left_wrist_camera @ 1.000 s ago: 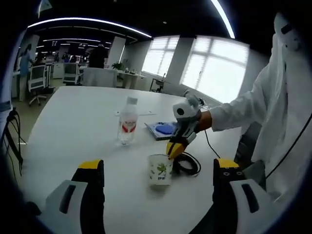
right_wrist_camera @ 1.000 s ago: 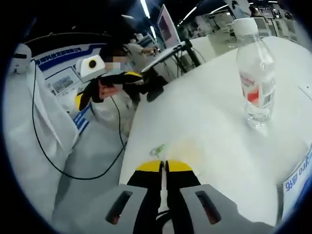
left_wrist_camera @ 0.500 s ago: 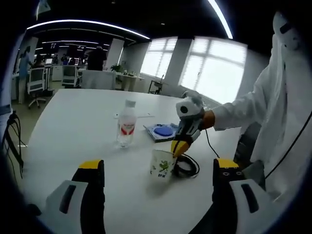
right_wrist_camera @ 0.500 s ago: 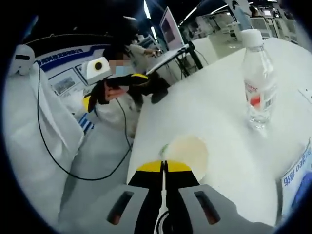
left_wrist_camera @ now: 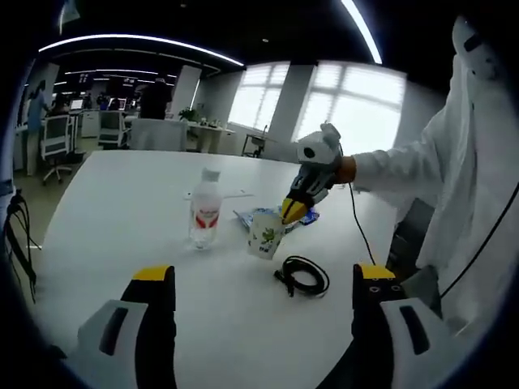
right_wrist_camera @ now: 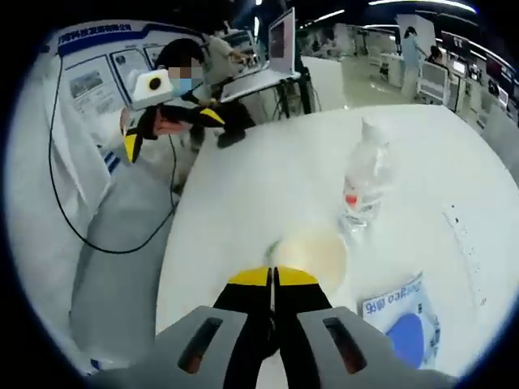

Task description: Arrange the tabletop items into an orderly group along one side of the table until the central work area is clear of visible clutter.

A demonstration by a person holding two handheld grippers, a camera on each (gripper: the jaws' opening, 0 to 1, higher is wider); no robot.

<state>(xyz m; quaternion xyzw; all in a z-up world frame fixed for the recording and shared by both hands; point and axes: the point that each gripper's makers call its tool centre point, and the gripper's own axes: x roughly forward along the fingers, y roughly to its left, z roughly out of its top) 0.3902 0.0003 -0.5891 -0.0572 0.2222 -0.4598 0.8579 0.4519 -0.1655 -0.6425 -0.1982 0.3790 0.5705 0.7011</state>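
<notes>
- Water bottle (left_wrist_camera: pixel 205 213): it stands upright at about 10 o'clock from the middle of the left gripper view, on the white counter (left_wrist_camera: pixel 122 211), just left of the cup. In the right gripper view the bottle (right_wrist_camera: pixel 363 180) sits at roughly 1 o'clock.
- Paper cup (left_wrist_camera: pixel 266 232): a second ago it rested on the counter beside the cable, nearer the camera. It now sits further back, just beside the bottle and in front of the blue packet (left_wrist_camera: pixel 302 217). Whether its base touches the counter cannot be told. In the right gripper view its open mouth (right_wrist_camera: pixel 312 251) shows directly ahead of the tongs.
- Right tongs (left_wrist_camera: pixel 290 212): pressed together on the cup's rim, as their closed yellow tips (right_wrist_camera: pixel 272 277) show in the right gripper view.
- Black cable (left_wrist_camera: pixel 304 275): coiled at about 5 o'clock from the cup, now apart from it and alone in the middle of the counter.
- Left tongs (left_wrist_camera: pixel 258 279): spread wide and holding nothing, low over the near counter.
- Meaning for the task: the cup has joined bottle and packet in a group toward the far side; by my judgement the cable is the remaining clutter.
</notes>
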